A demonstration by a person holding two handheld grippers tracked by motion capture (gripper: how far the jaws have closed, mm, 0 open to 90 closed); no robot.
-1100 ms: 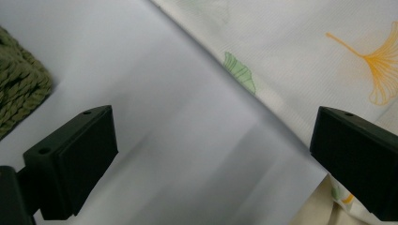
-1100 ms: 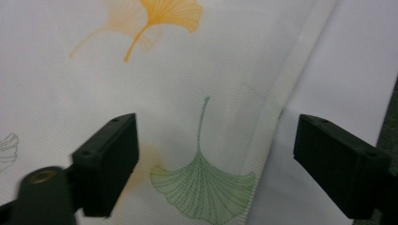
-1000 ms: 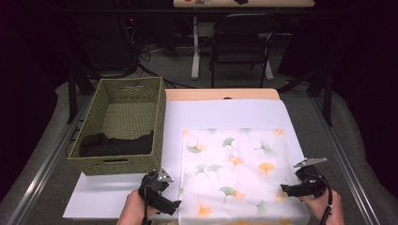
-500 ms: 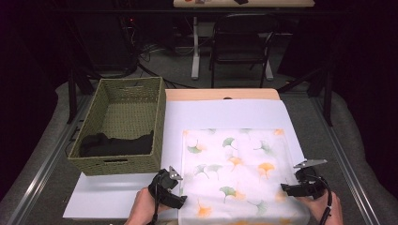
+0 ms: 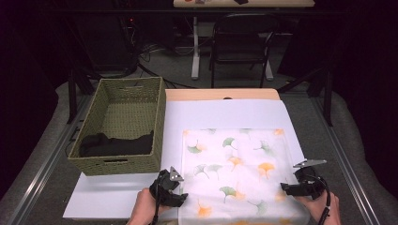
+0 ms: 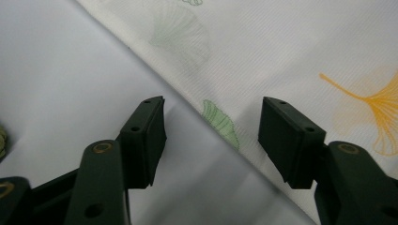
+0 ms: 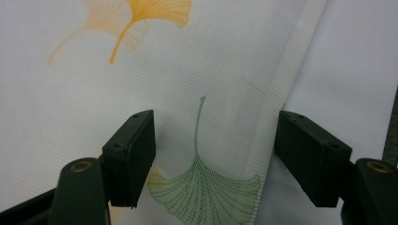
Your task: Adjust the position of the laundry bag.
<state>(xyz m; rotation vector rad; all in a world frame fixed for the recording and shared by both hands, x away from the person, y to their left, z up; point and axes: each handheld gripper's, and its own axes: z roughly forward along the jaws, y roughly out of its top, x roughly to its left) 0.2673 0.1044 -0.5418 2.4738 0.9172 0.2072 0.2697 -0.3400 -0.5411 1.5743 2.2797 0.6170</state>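
Both grippers sit at the near corners of the leaf-printed cloth (image 5: 237, 173), which lies flat on the white sheet (image 5: 112, 197) covering the table. At the cloth's near left edge, the left gripper (image 5: 176, 199) has its jaws partly apart after just closing in; the left gripper view shows the cloth's edge running between the pads (image 6: 150, 136), which do not press on it. At the cloth's near right edge, the right gripper (image 5: 291, 188) holds its jaws partly apart too, straddling the cloth's border and a green leaf print without pinching. Left of the cloth stands the woven basket (image 5: 122, 164), with a dark garment (image 5: 117, 144) lying at its near end. Beyond the cloth's far edge, the tabletop's wooden strip (image 5: 220, 94) shows, and further back a black chair (image 5: 239, 42).
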